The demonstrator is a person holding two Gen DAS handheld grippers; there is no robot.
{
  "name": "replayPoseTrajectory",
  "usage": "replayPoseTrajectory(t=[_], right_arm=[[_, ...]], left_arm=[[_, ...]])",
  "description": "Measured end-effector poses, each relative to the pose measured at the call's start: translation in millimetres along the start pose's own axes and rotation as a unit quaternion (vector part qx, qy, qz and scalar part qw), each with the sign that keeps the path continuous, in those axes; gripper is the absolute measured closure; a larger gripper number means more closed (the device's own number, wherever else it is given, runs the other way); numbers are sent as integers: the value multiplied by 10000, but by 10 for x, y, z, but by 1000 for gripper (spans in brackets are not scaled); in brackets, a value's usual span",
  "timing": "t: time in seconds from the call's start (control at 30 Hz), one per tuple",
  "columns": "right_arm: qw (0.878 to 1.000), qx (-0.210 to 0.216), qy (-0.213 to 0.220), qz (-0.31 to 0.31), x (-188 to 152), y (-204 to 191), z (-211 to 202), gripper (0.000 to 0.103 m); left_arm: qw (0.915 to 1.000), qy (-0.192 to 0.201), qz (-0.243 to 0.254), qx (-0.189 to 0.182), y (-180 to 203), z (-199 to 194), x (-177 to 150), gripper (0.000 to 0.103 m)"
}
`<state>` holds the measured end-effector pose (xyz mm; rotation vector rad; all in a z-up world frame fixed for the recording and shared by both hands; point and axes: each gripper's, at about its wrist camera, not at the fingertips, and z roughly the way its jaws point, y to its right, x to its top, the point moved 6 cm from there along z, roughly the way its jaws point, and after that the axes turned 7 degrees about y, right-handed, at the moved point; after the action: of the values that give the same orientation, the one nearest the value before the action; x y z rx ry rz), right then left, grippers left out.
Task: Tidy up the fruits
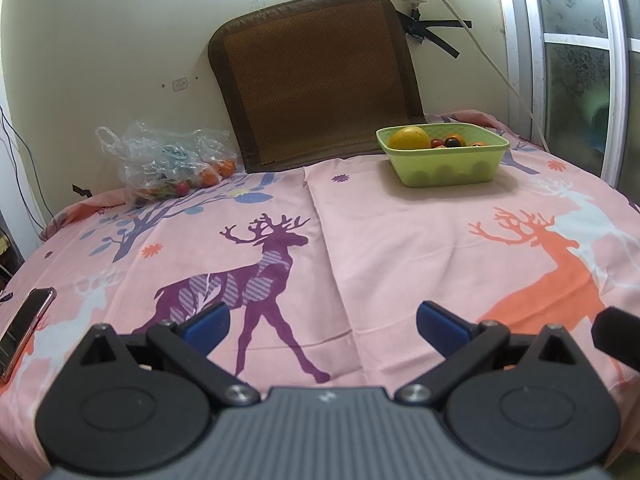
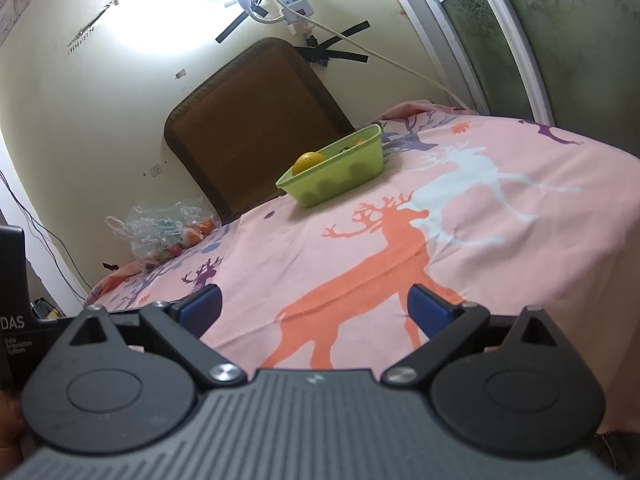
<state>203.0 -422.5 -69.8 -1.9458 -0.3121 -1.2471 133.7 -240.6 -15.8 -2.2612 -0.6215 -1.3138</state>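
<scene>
A green plastic basket stands at the far right of the pink deer-print cloth. It holds a large yellow-orange fruit and several small red and dark fruits. At the far left lies a clear plastic bag with orange and red fruits inside. My left gripper is open over the purple deer print, far short of both, with nothing between its blue pads. My right gripper is also open and empty, low over the orange deer print.
A brown woven mat leans on the wall behind the table. A phone lies at the left edge. A cable hangs from a wall socket at the right, beside a frosted window. The other gripper's body shows at the far left.
</scene>
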Motion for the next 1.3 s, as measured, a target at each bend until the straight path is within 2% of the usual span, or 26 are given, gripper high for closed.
replayPoseTrajectory(t=[0.73,1.3], right_arm=[[9999,13,79,-73,2,-17,-28,3],[9993,3,339,-165,73,-42,-88,3]], left_arm=[[9999,119,-43,19,-30,-42,40,0],[9974,708,-95,79,-51,-220,193,0]])
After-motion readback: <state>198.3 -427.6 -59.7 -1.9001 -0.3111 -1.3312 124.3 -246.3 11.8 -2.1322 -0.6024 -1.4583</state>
